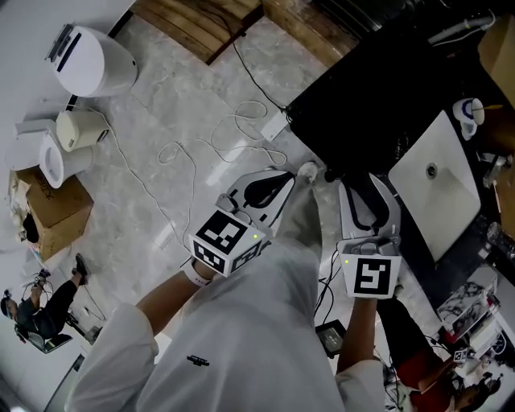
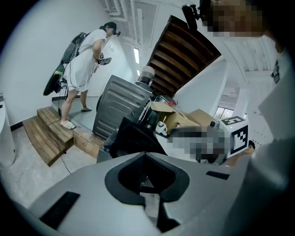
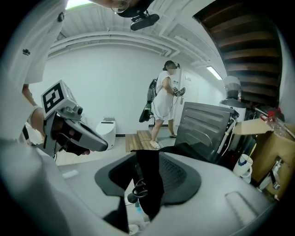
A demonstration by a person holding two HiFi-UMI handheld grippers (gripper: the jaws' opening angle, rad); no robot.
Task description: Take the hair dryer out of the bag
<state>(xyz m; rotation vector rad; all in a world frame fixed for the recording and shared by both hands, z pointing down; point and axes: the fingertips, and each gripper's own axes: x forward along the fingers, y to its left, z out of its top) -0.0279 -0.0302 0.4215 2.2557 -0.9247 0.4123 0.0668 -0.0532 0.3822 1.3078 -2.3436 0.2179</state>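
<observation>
The black bag [image 1: 378, 105] lies on the dark table at the upper right; it also shows as a dark heap [image 2: 133, 138] ahead of the left gripper. No hair dryer shows in any view. My left gripper [image 1: 283, 177] hangs shut and empty [image 2: 148, 193] over the floor, just left of the bag. My right gripper [image 1: 366, 183] is at the bag's near edge with its jaws open [image 3: 147, 184]. A black strap [image 3: 148, 170] hangs down through the gap between them, with a coiled black cord [image 3: 134, 190] beside it.
A white cable [image 1: 217, 145] loops over the tiled floor and ends in a white plug [image 1: 307, 170]. A white basin [image 1: 438, 181] lies right of the bag. White appliances [image 1: 92, 60], a cardboard box [image 1: 52, 205] and wooden steps [image 1: 201, 24] stand further off. A person [image 2: 83, 60] stands on the steps.
</observation>
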